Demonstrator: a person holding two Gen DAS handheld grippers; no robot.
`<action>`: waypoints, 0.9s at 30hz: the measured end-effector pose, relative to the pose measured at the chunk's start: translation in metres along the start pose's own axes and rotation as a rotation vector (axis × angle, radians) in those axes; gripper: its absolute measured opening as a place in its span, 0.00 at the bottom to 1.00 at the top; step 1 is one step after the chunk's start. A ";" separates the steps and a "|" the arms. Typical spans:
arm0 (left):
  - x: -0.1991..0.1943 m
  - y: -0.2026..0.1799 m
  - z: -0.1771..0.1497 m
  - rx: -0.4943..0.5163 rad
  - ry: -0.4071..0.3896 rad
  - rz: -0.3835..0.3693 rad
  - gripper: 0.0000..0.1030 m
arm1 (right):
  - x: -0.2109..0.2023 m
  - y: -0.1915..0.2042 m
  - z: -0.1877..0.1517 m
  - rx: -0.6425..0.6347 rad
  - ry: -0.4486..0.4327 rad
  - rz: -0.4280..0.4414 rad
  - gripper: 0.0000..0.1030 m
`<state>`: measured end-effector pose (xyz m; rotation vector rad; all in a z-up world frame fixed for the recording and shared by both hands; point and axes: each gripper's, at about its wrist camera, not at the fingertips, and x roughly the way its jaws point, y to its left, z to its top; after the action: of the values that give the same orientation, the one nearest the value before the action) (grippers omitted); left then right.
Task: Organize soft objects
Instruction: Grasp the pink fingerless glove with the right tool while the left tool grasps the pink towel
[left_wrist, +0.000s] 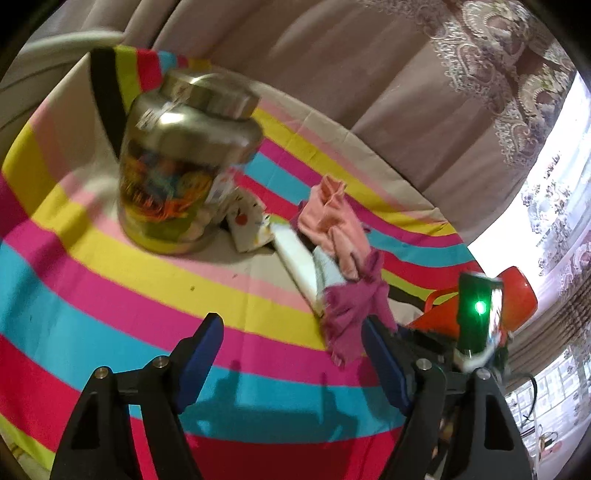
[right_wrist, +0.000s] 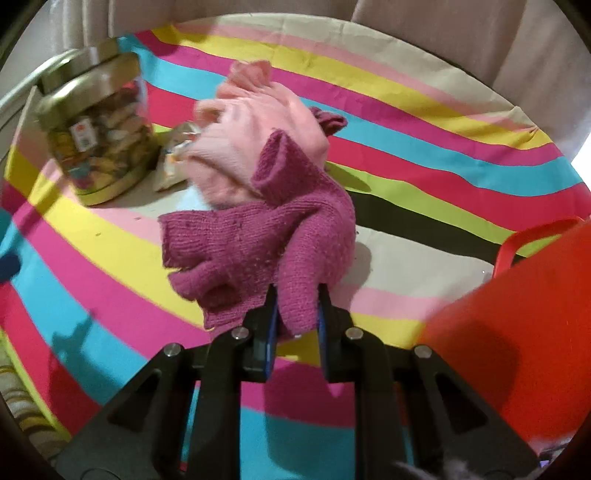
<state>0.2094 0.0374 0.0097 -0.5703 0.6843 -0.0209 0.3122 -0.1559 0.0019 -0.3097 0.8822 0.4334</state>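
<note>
- The right gripper (right_wrist: 295, 314) has its jaws pinched on one finger of the magenta knit glove (right_wrist: 258, 236), whose bulk lies just ahead of the tips, partly over the pink glove (right_wrist: 255, 136).
- The left gripper (left_wrist: 291, 354) hovers with jaws wide apart and empty, the glove pile just off its right finger.
- Advice: lift straight and slowly so the pink one slides off, then swing right to the red basket (right_wrist: 517, 332).

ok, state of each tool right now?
Left tool: open, nothing between its fingers.
Right tool: closed on the magenta knit glove.
</note>
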 end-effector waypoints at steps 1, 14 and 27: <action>0.001 -0.004 0.003 0.010 -0.004 -0.004 0.73 | -0.003 0.003 -0.001 0.003 -0.004 0.010 0.21; 0.065 -0.043 0.058 0.114 0.045 -0.044 0.65 | -0.041 0.015 -0.039 0.055 -0.017 0.093 0.21; 0.168 -0.089 0.083 0.272 0.210 0.134 0.65 | -0.077 0.000 -0.062 0.124 -0.067 0.109 0.21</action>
<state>0.4048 -0.0309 0.0075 -0.2612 0.9062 -0.0483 0.2280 -0.2009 0.0259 -0.1325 0.8589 0.4853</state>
